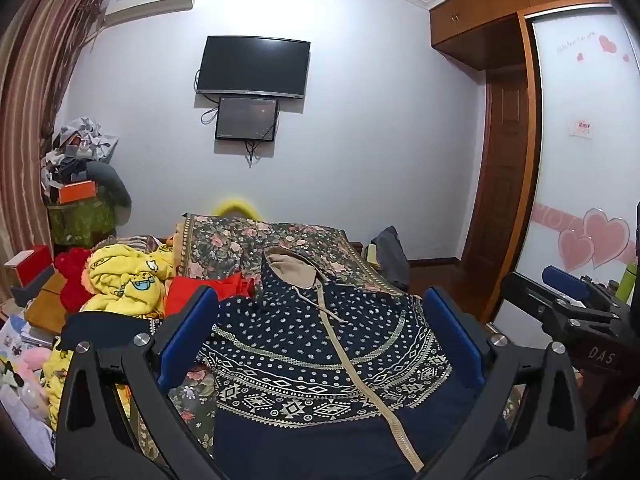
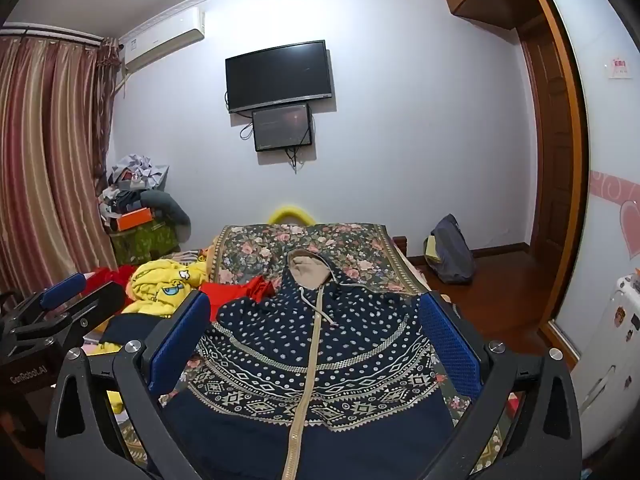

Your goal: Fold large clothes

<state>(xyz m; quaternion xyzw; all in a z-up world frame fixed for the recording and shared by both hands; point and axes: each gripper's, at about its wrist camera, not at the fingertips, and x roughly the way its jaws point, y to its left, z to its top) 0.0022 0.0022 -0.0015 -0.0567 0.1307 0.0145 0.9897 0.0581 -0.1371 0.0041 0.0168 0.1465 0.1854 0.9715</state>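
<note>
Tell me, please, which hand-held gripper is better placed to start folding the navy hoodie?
Neither clearly. The left hand-held gripper and right hand-held gripper are both open above the navy hoodie, touching nothing. Probably each takes the side nearer to it: the left is on the side of the yellow garment.

Hoodie (image 2: 320, 344): navy, white dots above, cream geometric bands below, beige zip and hood lining. Bedspread (image 2: 304, 240): dark green, pink floral. Left: yellow cartoon-print garment (image 2: 168, 284), red cloth (image 2: 236, 290). Curtain (image 2: 44, 152): red-brown, tan stripes. Gripper pads (image 2: 448, 344): blue.
</note>
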